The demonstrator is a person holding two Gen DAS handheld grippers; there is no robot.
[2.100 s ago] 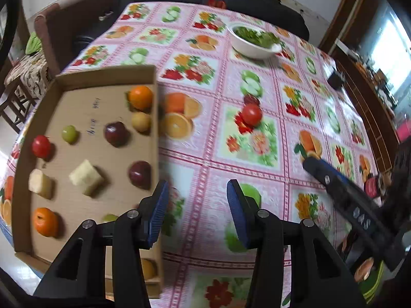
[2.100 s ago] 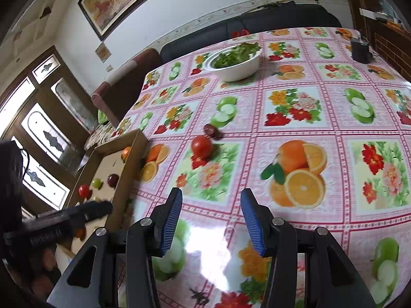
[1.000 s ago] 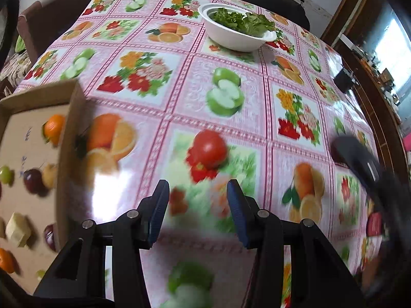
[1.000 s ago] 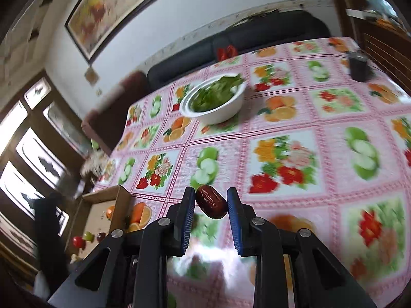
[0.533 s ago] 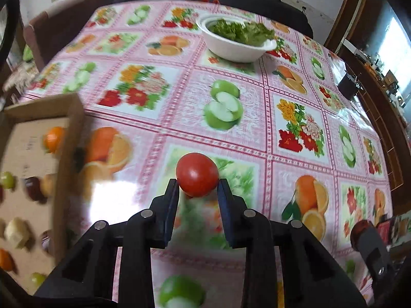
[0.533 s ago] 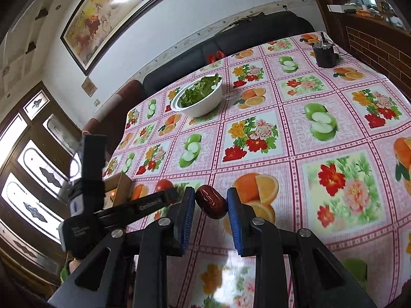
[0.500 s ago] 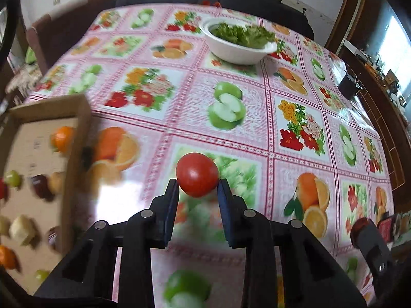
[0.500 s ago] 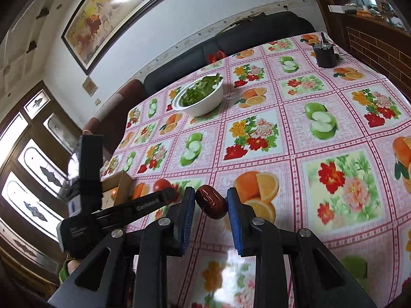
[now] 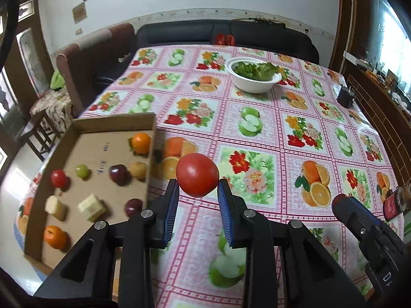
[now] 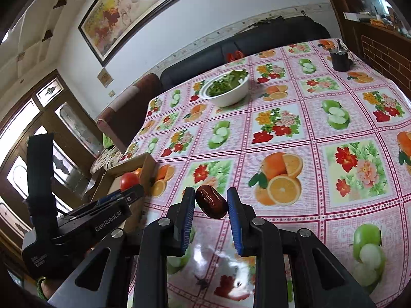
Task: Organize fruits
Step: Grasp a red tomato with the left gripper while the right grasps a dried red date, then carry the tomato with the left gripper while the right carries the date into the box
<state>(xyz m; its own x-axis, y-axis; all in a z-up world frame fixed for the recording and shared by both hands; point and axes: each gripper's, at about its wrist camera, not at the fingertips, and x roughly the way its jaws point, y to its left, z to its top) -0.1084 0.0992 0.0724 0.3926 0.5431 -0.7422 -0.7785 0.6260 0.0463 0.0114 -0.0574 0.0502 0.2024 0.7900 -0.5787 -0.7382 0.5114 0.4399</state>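
My left gripper is shut on a red tomato and holds it above the tablecloth, just right of the cardboard tray. The tray holds several fruits, among them an orange, a dark plum and a green grape. My right gripper is shut on a dark red date, lifted over the table. In the right wrist view the left gripper with the tomato shows at the left by the tray.
A white bowl of greens stands at the far side of the table. A small black cup is at the far right. A dark bottle stands at the right edge. A dark sofa runs behind the table.
Both grippers have lifted and pulled back with their fruit. The left gripper has swung towards the tray, more of which now shows. Both stay shut.
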